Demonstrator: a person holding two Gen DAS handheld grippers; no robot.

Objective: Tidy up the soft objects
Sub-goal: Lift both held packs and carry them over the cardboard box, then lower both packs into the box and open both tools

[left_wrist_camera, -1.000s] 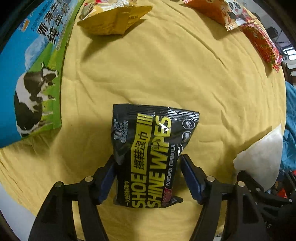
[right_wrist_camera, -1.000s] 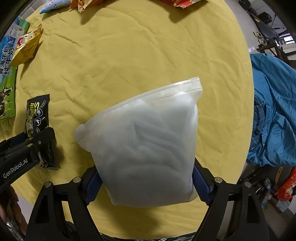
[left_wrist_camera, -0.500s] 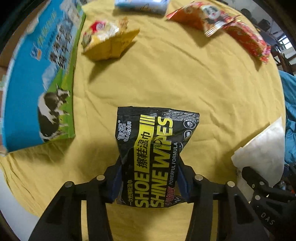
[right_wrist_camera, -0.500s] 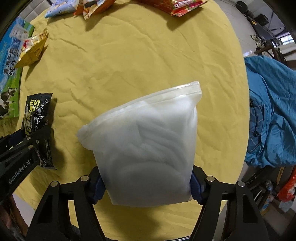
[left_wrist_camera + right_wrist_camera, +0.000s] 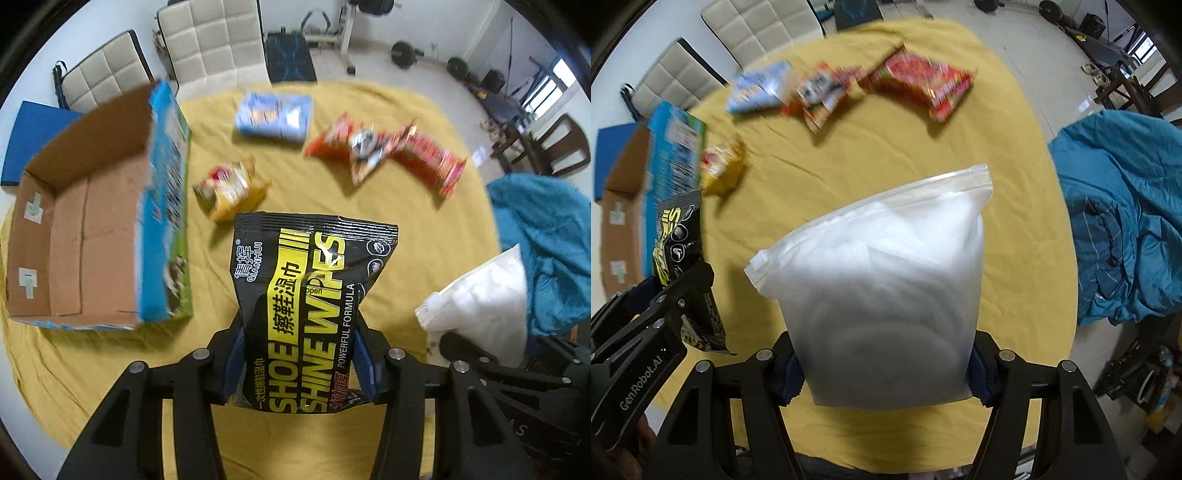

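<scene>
My left gripper is shut on a black and yellow shoe wipes pack and holds it above the yellow table. My right gripper is shut on a frosted white zip bag of soft white stuff, also lifted. The zip bag shows at the right of the left wrist view. The wipes pack and left gripper show at the left of the right wrist view. An open cardboard box with a blue printed side stands at the table's left.
On the table lie a yellow snack bag, a light blue pack, an orange snack bag and a red snack bag. A blue blanket is heaped to the right. Padded chairs stand behind the table.
Both grippers closed on their items and lifted them off the table. The views rose and tilted up, so the box's inside, far packs and room now show.
</scene>
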